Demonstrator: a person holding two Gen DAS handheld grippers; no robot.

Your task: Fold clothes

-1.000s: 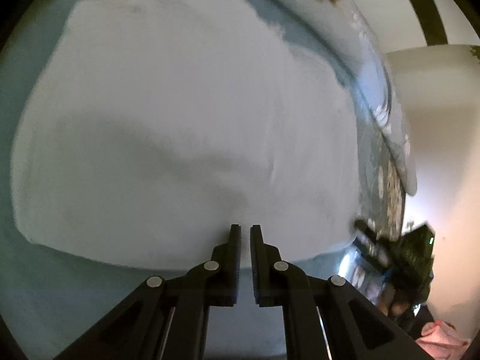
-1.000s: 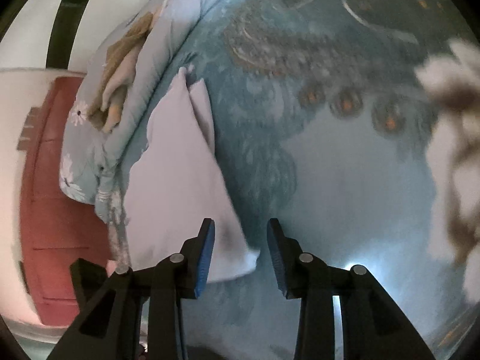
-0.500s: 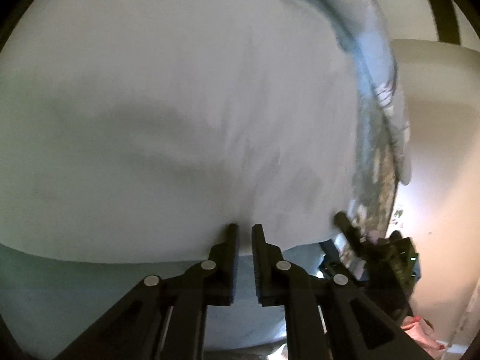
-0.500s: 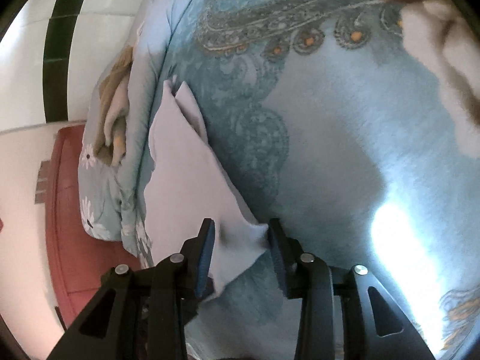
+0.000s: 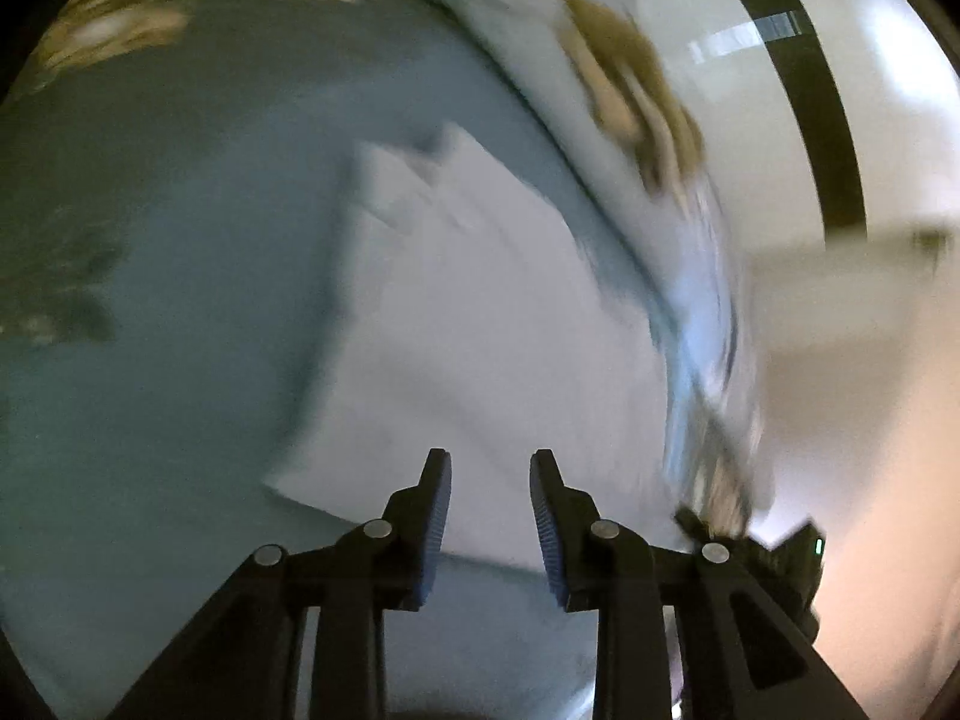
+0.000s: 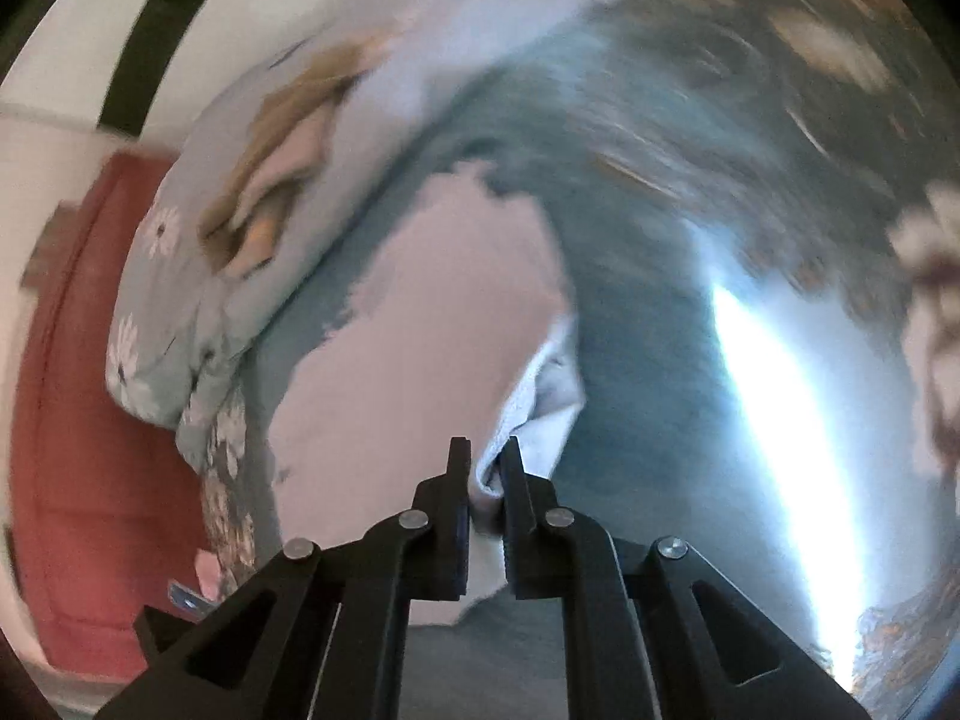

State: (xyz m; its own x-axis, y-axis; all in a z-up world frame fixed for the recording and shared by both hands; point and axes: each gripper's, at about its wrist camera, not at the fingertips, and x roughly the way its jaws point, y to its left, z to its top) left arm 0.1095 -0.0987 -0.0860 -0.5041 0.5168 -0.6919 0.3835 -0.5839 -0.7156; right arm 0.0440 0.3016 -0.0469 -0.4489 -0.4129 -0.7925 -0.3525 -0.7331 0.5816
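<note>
A pale lilac-white garment (image 5: 480,324) lies on the blue patterned bedspread (image 5: 180,360). In the left wrist view my left gripper (image 5: 489,462) is open and empty, just above the garment's near edge. In the right wrist view my right gripper (image 6: 485,450) is shut on the garment's (image 6: 432,324) near corner, and the cloth bunches up between the fingers. Both views are blurred by motion.
A light blue floral pillow (image 6: 252,192) with a tan print lies along the bed's far edge; it also shows in the left wrist view (image 5: 630,96). A red cabinet (image 6: 78,390) stands beside the bed. A white wall with a black stripe (image 5: 804,78) is behind.
My left gripper opened, let go of the garment and pulled back. My right gripper closed on the garment's corner and lifted it.
</note>
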